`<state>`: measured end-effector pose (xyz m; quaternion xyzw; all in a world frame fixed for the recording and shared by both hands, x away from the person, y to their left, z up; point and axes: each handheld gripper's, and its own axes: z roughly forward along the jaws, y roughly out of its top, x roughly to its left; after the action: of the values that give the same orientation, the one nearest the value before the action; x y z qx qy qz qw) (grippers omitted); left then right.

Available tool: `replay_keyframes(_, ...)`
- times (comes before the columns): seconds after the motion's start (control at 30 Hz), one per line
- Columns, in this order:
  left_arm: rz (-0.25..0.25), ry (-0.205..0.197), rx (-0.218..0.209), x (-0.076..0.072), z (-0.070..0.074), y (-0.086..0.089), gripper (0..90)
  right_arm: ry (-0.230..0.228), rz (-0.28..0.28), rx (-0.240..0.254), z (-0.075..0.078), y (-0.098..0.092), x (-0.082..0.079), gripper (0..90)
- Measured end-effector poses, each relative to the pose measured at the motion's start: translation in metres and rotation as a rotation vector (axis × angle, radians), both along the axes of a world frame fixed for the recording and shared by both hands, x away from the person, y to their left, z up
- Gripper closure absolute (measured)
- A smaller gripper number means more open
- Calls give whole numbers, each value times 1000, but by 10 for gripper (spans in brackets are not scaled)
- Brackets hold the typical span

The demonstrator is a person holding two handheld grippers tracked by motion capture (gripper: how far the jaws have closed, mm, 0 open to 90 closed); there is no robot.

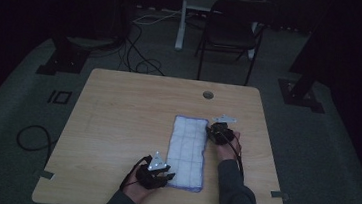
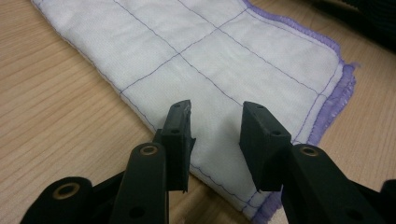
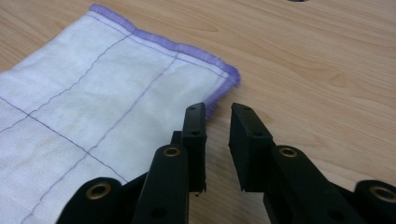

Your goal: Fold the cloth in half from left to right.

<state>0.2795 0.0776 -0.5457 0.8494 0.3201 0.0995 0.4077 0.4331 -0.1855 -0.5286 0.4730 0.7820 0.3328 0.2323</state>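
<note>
1. We have a white cloth (image 1: 188, 151) with a purple hem lying flat on the bench (image 1: 116, 126) as a long folded strip, running from near us toward the far side, right of centre
2. Our left gripper (image 1: 159, 173) sits at the near left corner of the strip; in the left gripper view its jaws stand partly apart over the cloth (image 2: 224, 70), with nothing pinched between them
3. Our right gripper (image 1: 220, 131) sits at the far right corner; in the right gripper view its jaws stand narrowly apart just beside the hemmed corner (image 3: 116, 102), on bare wood, and grip nothing
4. We judge the step in hand to be taking hold of the strip for another fold, so each gripper needs to catch every layer at its corner, not just the top one
5. We should slide the lower jaw under the hem, low to the bench, before closing, and bring the right gripper over onto the cloth first
6. We should lift both ends evenly, so that the strip does not twist or unfold, and line the hems up before letting go
</note>
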Motion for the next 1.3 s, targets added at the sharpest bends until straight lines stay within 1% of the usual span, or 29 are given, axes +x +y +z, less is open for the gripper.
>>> replay_keyframes(0.1, 0, 5, -6, 1, 0, 0, 641, -9, 0, 12, 3, -3, -2, 753)
replay_keyframes(0.27, 1, 16, -18, 2, 0, 1, 636, -36, 14, 23, 10, -6, -6, 724)
replay_keyframes(0.37, 0, 20, -24, 3, 0, 2, 635, -39, 17, 34, 11, -7, -6, 704)
replay_keyframes(0.57, 4, 19, -31, 4, 1, 3, 629, -35, 26, 38, 11, -8, -6, 683)
replay_keyframes(0.67, 15, 11, -28, 5, 4, 4, 625, -39, 28, 38, 12, -9, -6, 672)
replay_keyframes(0.83, 32, -17, -27, 11, 15, 9, 625, -48, 24, 38, 14, -10, -8, 663)
replay_keyframes(0.87, 34, -18, -29, 12, 16, 10, 625, -49, 25, 38, 14, -10, -8, 662)
replay_keyframes(1.07, 58, -43, -37, 23, 28, 16, 624, -55, 28, 40, 15, -9, -9, 658)
replay_keyframes(1.1, 58, -43, -37, 23, 28, 16, 624, -55, 28, 40, 15, -9, -9, 658)
replay_keyframes(1.17, 67, -54, -34, 28, 32, 19, 623, -57, 34, 38, 15, -9, -9, 656)
replay_keyframes(1.3, 87, -62, -48, 33, 37, 22, 623, -58, 36, 42, 16, -9, -10, 654)
